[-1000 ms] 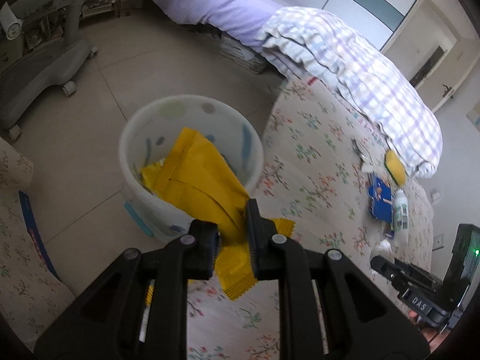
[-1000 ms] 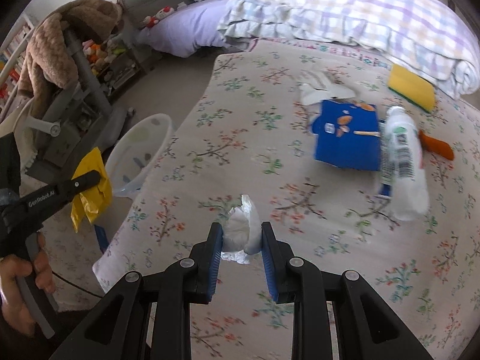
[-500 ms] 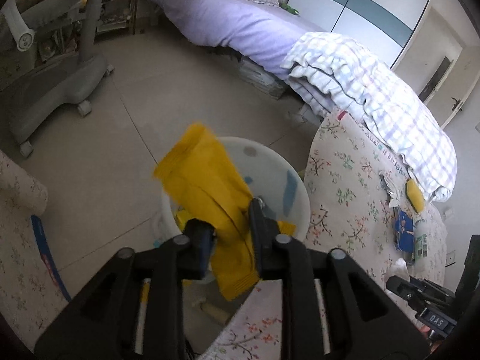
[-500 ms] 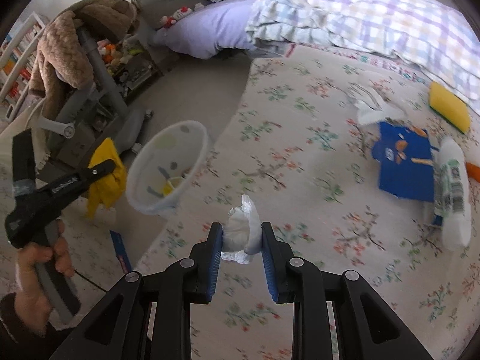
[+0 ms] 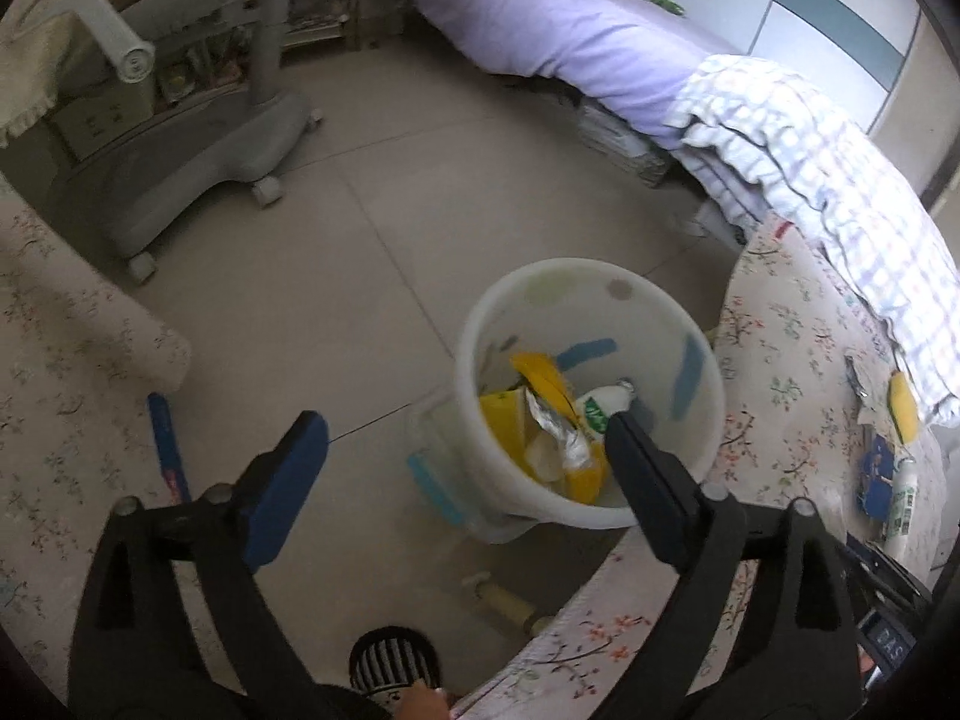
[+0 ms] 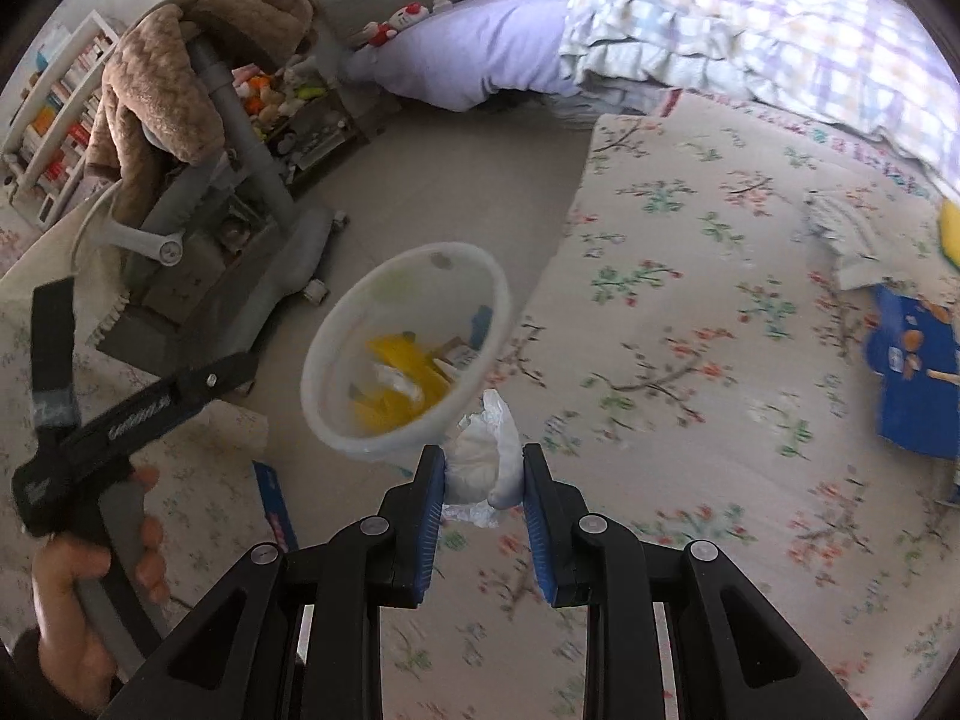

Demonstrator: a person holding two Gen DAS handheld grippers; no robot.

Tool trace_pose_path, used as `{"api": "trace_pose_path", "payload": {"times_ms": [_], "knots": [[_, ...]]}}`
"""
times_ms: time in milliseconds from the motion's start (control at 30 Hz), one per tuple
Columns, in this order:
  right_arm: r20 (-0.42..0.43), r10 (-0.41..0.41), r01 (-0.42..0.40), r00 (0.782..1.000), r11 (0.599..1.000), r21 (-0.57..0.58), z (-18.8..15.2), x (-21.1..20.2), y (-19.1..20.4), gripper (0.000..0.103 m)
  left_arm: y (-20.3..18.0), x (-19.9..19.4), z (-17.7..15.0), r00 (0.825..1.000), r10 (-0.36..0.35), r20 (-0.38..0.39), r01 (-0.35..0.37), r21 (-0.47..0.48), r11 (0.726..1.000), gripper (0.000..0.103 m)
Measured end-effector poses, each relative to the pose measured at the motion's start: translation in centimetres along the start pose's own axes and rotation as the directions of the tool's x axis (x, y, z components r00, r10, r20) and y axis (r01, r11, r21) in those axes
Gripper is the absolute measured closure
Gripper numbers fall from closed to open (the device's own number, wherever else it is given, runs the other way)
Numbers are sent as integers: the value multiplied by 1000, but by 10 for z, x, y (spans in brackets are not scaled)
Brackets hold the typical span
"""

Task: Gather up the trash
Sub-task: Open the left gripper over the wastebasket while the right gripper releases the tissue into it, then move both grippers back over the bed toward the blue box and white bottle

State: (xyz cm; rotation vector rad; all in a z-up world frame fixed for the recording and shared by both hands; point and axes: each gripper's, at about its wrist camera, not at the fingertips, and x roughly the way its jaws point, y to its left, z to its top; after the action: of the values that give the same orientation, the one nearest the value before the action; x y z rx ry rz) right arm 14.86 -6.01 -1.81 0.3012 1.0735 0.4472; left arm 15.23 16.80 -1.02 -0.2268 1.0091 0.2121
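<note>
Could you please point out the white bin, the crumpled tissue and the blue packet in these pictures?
white bin (image 5: 474,324): left wrist view, on its left rim.
crumpled tissue (image 6: 483,459): right wrist view, on its middle, between the pads.
blue packet (image 6: 912,384): right wrist view, on its face.

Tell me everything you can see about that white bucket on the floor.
The white bucket is round, of thin, slightly see-through plastic, with faint blue, green and grey marks on its wall. It stands upright and lidless on the tiled floor, right beside the flowered mattress. Inside lie yellow wrappers, a crumpled silver foil piece and a white bottle with a green label. Neither tool touches it.
</note>
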Motion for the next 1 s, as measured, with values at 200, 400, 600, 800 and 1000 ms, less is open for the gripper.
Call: {"api": "trace_pose_path", "payload": {"times_ms": [200,400,600,800,1000], "knots": [[-6,46,-46,999,998,36,16,27,8,76,10,-7,-1,999,45,4,-45,-2,999,4],[0,72,-72,997,996,48,34,44,14,74,18,-4,0,998,57,-25,-58,-32,998,3],[3,63,-63,998,997,50,43,54,18,73,20,-4,-1,998,53,-32,-54,-35,998,3],[10,103,-103,995,991,82,48,51,16,31,24,-5,-1,998,47,-36,-49,-53,997,3],[13,71,-71,997,996,47,49,39,16,31,24,-7,0,999,36,-37,-38,-59,998,3]]}}
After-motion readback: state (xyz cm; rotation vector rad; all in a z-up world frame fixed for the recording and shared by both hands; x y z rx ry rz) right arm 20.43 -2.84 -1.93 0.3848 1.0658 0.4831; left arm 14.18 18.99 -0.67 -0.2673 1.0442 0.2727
